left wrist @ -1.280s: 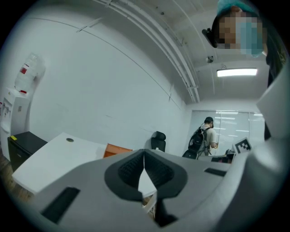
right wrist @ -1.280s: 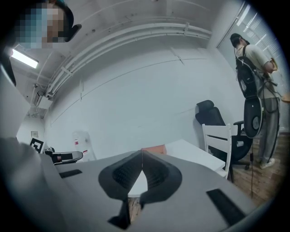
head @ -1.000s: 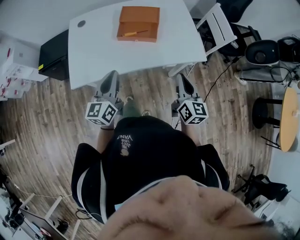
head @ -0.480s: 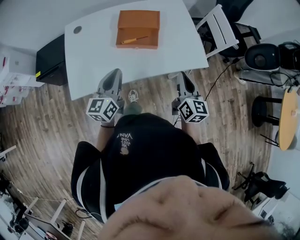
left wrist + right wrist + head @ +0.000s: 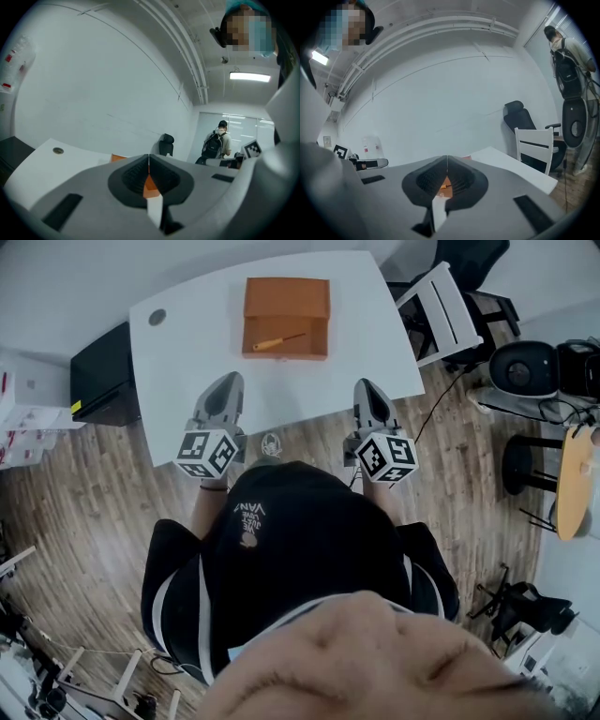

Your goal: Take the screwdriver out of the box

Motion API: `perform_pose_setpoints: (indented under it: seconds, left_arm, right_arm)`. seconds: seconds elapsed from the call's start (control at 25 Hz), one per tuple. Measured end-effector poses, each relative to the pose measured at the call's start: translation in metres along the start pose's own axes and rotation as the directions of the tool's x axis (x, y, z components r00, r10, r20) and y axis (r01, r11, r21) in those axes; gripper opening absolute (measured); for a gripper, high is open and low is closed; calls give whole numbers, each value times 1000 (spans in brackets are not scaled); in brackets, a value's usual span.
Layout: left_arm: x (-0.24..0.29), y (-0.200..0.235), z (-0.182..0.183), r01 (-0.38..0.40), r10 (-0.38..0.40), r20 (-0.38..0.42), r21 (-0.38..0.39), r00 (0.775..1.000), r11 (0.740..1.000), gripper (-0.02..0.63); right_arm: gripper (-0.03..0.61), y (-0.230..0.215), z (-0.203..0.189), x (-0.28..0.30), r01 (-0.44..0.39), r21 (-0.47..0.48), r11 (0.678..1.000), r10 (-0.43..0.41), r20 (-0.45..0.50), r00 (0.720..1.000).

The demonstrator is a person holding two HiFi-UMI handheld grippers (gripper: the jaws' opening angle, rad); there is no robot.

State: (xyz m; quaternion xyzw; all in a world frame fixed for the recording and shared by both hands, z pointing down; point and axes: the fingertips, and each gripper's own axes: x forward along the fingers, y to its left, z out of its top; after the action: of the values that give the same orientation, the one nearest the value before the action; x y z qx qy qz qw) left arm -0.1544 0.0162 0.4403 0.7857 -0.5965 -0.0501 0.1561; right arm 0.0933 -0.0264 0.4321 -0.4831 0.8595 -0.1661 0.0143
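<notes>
An open orange box [image 5: 287,298] lies on the white table [image 5: 178,362], with a yellow-handled screwdriver [image 5: 277,341] lying in its near half. My left gripper [image 5: 225,388] and right gripper [image 5: 367,390] reach over the table's near edge, side by side and well short of the box. Both are shut with nothing in them. In the left gripper view the jaws meet at the tip [image 5: 149,157], and a strip of the orange box [image 5: 150,184] shows behind them. In the right gripper view the shut tips [image 5: 447,160] frame the box [image 5: 447,182] and a bit of the screwdriver [image 5: 442,186].
A white chair [image 5: 439,307] stands off the table's right corner, with a black office chair [image 5: 521,367] and a round stool [image 5: 531,465] further right. A black cabinet [image 5: 101,376] sits left of the table. A person with a backpack [image 5: 217,143] stands far off.
Both grippers have moved forward from over the wooden floor to over the table's near edge. The box and screwdriver now lie closer to them. The jaws stay shut.
</notes>
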Motion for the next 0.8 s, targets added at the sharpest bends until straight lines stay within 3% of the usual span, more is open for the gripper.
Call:
perform_pose_setpoints:
  seconds: [0.4, 0.8]
  left_arm:
    - [36, 47, 18, 28, -28, -26, -18, 999, 999, 18]
    - [71, 64, 19, 78, -68, -89, 117, 994, 990, 18]
  right_arm:
    - [12, 12, 5, 53, 31, 13, 999, -31, 17, 999]
    - [12, 13, 2, 74, 70, 22, 997, -70, 4, 998]
